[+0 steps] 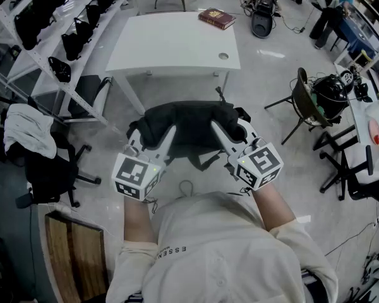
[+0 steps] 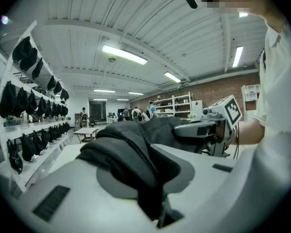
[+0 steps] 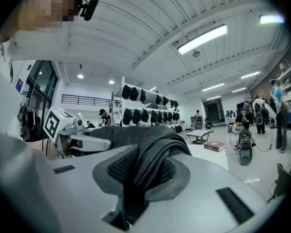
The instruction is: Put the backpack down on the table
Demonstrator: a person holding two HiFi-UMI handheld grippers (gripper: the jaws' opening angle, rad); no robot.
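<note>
Black backpack [image 1: 189,125] hangs mid-air, fabric pinched in your left claw [image 1: 153,136] & right claw [image 1: 232,134]: carry step. Table [image 1: 177,43] sits ahead of both claws, so prob go fwd, then lower

Small pale letters reading "ESSEN" stand on the back of the person's shirt [image 1: 227,251]; the letters after them are unclear.

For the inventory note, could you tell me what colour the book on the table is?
The book is dark red, clearest in the head view.
</note>
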